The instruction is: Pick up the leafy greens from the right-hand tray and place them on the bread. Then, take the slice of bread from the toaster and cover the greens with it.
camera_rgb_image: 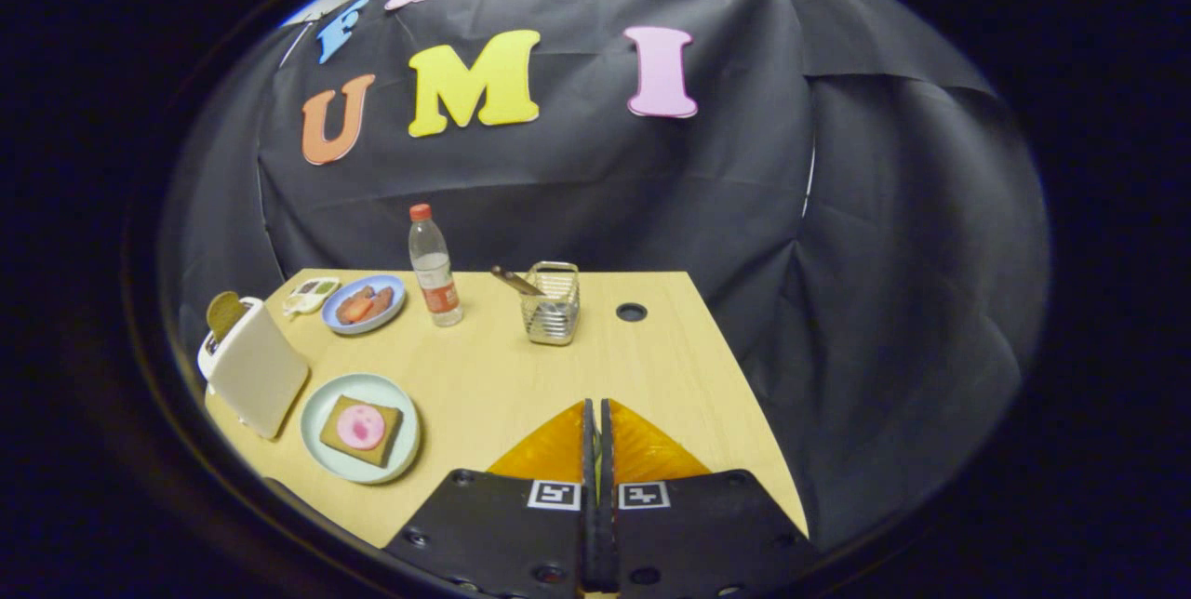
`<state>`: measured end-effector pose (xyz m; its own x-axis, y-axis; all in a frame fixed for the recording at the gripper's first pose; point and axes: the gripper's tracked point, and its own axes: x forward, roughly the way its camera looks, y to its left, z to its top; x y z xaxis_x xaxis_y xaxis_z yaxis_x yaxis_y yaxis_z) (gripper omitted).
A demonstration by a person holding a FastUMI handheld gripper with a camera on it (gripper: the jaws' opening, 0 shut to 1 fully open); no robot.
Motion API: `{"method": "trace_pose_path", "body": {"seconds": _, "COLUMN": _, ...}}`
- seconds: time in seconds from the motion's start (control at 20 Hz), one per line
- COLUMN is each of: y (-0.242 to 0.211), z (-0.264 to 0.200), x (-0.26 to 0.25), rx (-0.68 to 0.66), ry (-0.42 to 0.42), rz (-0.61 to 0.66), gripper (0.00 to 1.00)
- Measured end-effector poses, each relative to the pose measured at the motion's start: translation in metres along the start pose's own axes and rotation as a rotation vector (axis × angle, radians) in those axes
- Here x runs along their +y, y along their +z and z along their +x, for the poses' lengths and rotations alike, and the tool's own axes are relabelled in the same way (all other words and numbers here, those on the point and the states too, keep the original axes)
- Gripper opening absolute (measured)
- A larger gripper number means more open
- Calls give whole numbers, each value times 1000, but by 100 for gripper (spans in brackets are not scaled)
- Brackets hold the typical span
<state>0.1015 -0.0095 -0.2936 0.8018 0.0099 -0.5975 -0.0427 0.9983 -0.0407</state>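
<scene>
A: Your gripper (596, 422) has its two fingers pressed together, nothing between them, above the bare near part of the table (521, 376).

B: Where's the bread?

A: Well off to your left. The pale plate (321, 450) holds the bread slice (383, 436) with a pink round on top, near the table's front-left edge. The toaster (256, 371) stands just beside that plate, at the left edge, with the toast slice (224, 312) sticking up from its slot.

B: Greens?

A: Small tray (312, 294) at the far-left corner shows something green; too small to tell more. The blue plate (364, 304) with orange-brown food sits just beside it.

B: Anything in your way?

A: Water bottle (434, 266) and wire basket (551, 303) stand far ahead, near the back edge, apart from each other. Open wood lies between your fingers and both plates. The table's right edge runs close to your right finger.
</scene>
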Motion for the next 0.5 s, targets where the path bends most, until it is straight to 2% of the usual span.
{"method": "trace_pose_path", "body": {"seconds": 0.25, "y": 29, "z": -24, "x": 100, "rx": -40, "ry": 64, "rz": -20, "gripper": 0}}
{"method": "trace_pose_path", "body": {"seconds": 0.5, "y": 41, "z": -35, "x": 228, "rx": -71, "ry": 185, "rz": -14, "gripper": 0}}
